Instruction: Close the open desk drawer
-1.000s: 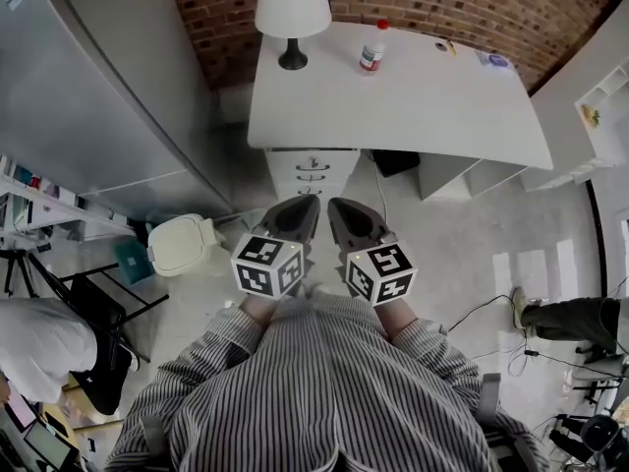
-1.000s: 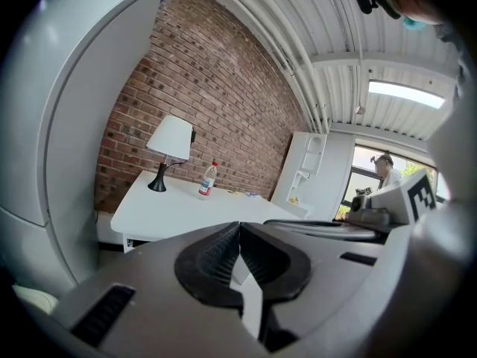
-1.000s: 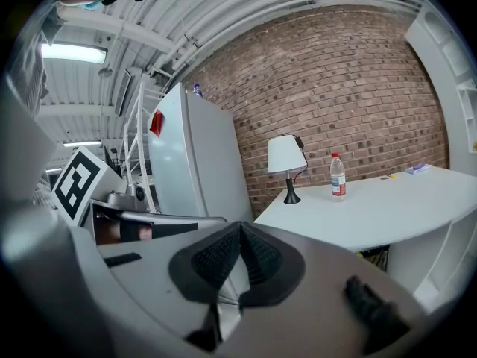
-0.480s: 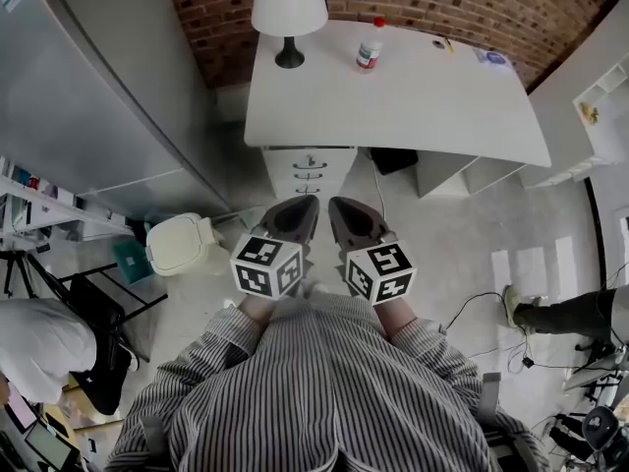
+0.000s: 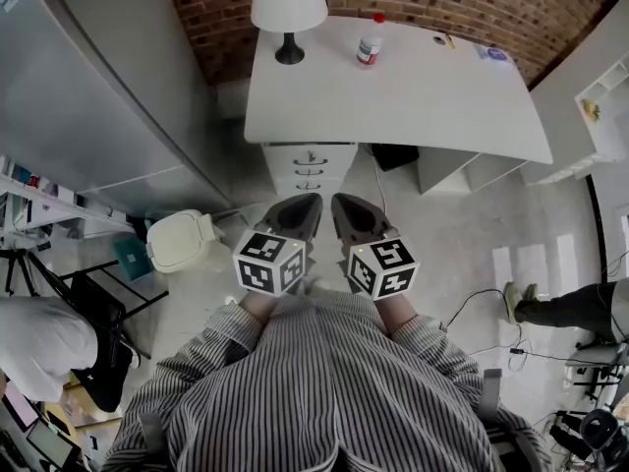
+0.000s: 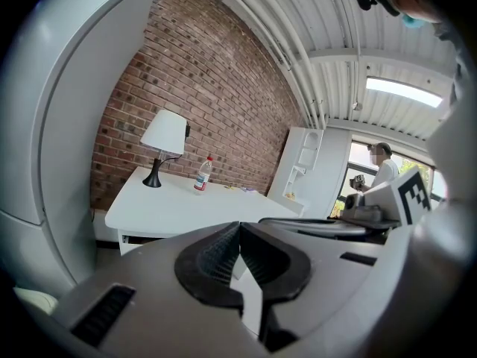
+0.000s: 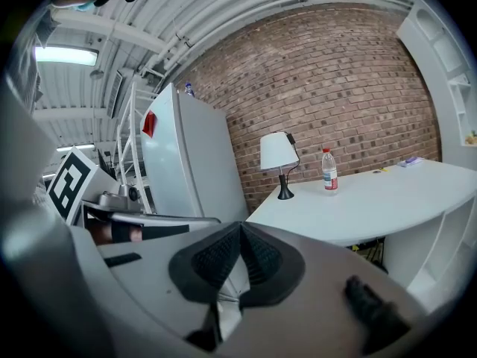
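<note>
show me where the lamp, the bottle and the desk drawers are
lamp (image 5: pixel 288 0), head view, on its white shade
bottle (image 5: pixel 370 45), head view, on its body below the red cap
desk drawers (image 5: pixel 309 171), head view, on the front of the drawer stack

readable text: none presenting. bottle (image 5: pixel 371 41) standing on the tabletop (image 5: pixel 423 96) is carrying a label too small to read; red sticker (image 7: pixel 149 123) on the refrigerator (image 7: pixel 195 162) is showing no legible print.
</note>
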The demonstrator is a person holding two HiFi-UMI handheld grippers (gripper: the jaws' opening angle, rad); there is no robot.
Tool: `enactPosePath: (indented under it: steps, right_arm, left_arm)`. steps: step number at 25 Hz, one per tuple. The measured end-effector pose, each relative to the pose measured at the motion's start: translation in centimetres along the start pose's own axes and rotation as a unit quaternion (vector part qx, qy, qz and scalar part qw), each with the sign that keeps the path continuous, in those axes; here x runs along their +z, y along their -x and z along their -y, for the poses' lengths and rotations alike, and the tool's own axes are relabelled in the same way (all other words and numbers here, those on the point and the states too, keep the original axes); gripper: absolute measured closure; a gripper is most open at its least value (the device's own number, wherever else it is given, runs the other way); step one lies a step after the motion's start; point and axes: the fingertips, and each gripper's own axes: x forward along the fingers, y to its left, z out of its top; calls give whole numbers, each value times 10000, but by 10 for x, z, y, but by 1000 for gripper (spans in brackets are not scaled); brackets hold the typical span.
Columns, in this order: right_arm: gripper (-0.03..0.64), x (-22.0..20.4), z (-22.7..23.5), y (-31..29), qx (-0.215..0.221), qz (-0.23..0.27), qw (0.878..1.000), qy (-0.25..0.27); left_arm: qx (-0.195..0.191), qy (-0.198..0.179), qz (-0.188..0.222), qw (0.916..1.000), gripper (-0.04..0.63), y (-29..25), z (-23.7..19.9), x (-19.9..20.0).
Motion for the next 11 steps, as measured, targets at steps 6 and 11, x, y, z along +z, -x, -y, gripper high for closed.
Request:
enactPosePath:
  steps: [6,11]
  right_arm:
    - [601,-5,-2,-2,16,-87,10000,21]
    - [601,-10,-4,-2,72,-142,9999,0]
  left_arm:
    - [5,6,51,10000,583,2,0,0]
    - [4,51,37,10000,583,3,0,-3]
